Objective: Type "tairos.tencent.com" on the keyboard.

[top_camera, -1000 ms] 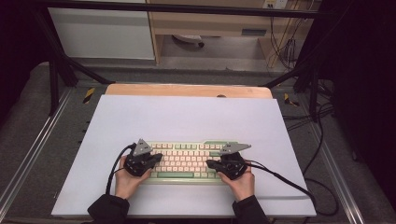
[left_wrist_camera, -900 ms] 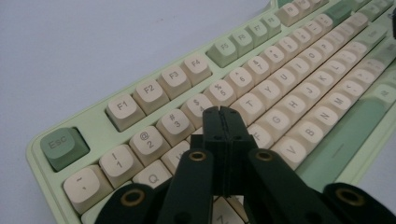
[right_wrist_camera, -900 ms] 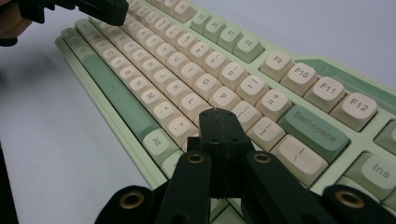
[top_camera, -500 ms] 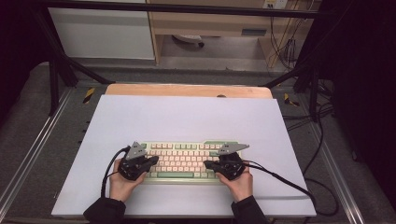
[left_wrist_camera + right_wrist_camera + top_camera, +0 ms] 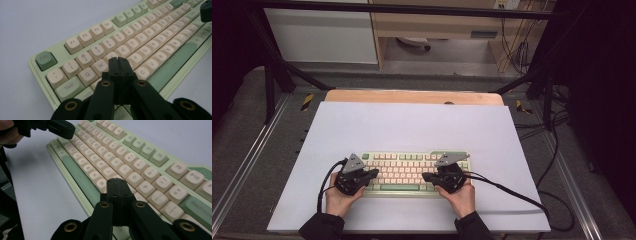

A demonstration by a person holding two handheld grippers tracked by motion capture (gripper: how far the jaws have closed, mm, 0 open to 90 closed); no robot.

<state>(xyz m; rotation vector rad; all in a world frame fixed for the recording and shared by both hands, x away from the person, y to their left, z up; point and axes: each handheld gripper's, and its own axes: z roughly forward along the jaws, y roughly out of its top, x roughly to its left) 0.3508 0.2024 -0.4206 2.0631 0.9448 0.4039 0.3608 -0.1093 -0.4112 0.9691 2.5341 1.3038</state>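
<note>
A pale green keyboard point(image 5: 407, 161) with cream keys lies on the near half of a white mat. My left gripper point(image 5: 374, 173) hovers over its left end with the jaws pressed together. In the left gripper view the shut tips point(image 5: 118, 59) sit just above the letter keys near W and the keyboard point(image 5: 155, 27) runs off to the upper right. My right gripper point(image 5: 426, 177) is over the right end, also shut. Its tips point(image 5: 116, 180) hang above the keyboard point(image 5: 105, 150) near the bottom letter row. Nothing is held in either.
The white mat point(image 5: 412, 125) covers a wooden table point(image 5: 412, 96). A black cable point(image 5: 512, 192) trails right from the right gripper, another loops left of the left hand. Metal rails point(image 5: 242, 165) and dark frame legs flank the table.
The left gripper has slid slightly left and toward the person over the keyboard's left end. The right gripper has barely moved.
</note>
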